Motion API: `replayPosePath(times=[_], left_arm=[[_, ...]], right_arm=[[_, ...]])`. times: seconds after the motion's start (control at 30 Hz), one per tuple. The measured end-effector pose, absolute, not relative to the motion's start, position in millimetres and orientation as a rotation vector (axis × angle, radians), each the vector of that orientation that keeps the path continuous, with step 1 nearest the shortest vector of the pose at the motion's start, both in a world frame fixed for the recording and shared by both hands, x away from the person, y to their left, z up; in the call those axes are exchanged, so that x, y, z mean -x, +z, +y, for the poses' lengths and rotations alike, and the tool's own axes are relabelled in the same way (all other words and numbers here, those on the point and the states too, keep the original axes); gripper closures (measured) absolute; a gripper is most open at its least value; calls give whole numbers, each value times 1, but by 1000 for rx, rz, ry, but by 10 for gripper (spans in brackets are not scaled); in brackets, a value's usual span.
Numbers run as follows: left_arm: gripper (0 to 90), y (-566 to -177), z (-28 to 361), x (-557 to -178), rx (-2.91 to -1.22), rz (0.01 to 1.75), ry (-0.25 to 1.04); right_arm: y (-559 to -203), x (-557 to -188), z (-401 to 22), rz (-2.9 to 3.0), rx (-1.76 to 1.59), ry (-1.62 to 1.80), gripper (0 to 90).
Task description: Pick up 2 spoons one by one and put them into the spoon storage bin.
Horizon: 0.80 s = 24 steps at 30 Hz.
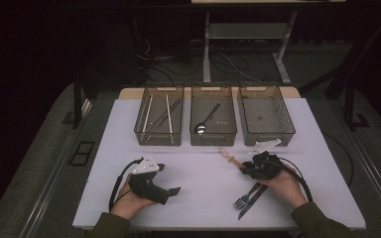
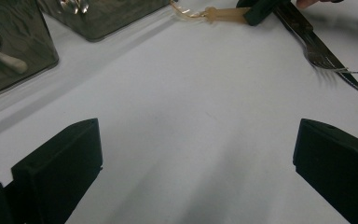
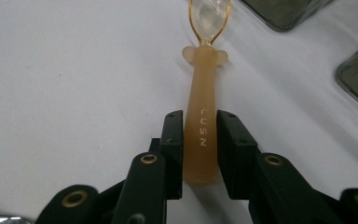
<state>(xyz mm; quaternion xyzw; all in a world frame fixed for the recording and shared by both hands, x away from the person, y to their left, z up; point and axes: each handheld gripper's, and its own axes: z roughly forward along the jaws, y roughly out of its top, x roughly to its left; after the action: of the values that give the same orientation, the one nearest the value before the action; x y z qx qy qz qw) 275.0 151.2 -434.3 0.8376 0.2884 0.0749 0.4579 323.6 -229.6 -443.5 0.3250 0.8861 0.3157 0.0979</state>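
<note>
Right gripper view had the right claw (image 3: 199, 154) clamped on the thick amber handle of a small spoon (image 3: 201, 121), its clear bowl pointing away, lying low over the white surface (image 3: 65, 84). That low grip on the handle end looked meant for carrying. Left claw (image 2: 196, 168) sat wide, holding nothing. Fork (image 1: 244, 196) and knife (image 1: 252, 198) lay near right; three bins (image 1: 213, 121) waited far.

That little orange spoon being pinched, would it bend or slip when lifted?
The orange spoon looks like thick, soft plastic, so probably light and slightly bendy. The right hand-held gripper squeezes its wide flat handle on both sides, so slipping seems unlikely. Its thin clear bowl might flex.
</note>
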Motion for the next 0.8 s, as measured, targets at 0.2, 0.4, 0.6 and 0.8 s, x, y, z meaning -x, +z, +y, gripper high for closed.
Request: replayPosePath(times=[0.2, 0.4, 0.6, 0.8], left_arm=[[0, -434, 151, -275, -2064, 709, 184], [0, -434, 151, -275, -2061, 709, 182], [0, -434, 151, -274, -2061, 702, 180], [0, -434, 150, -274, -2064, 698, 177]], right_arm=[[-443, -323, -230, 2620, -967, 935, 739], [-441, -324, -232, 2630, -968, 946, 739], [-434, -324, -238, 2620, -962, 1022, 739], [-426, -322, -243, 2604, -957, 1088, 739]])
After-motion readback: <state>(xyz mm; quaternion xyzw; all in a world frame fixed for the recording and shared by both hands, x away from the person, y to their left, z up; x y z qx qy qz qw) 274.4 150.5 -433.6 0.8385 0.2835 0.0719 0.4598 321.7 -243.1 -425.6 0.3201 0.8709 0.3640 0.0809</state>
